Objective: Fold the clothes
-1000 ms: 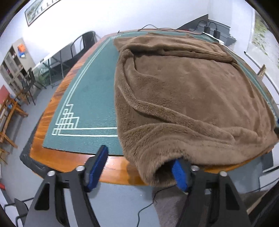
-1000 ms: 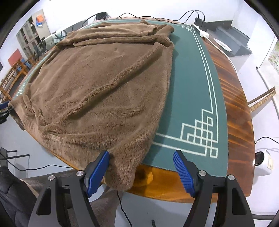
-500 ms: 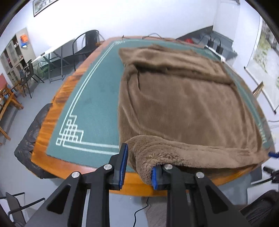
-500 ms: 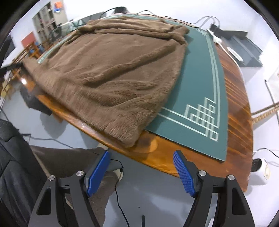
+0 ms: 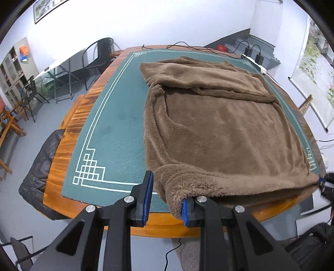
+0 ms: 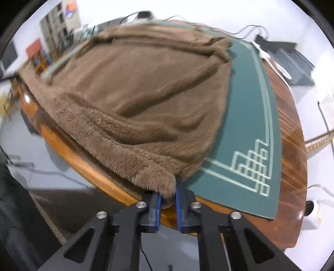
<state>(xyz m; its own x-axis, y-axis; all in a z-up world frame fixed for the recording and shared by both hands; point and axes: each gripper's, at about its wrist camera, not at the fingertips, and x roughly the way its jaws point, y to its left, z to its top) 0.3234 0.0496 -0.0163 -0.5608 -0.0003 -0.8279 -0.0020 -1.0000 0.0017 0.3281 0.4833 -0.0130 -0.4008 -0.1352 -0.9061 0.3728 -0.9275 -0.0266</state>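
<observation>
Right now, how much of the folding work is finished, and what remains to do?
Done: the brown fleece garment lies spread on the green mat, its far end bunched. In hand: the left gripper pinches one near corner and the right gripper is clamped on the other, the near hem raised off the table edge. Left: no fold is laid yet; probably the hem goes toward the far end next.

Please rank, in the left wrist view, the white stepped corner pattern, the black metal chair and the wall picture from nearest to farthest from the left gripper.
1. White stepped corner pattern: on the green mat, just left of the left gripper.
2. Black metal chair: beyond the table's far left corner.
3. Wall picture: high on the back wall, upper left.
</observation>
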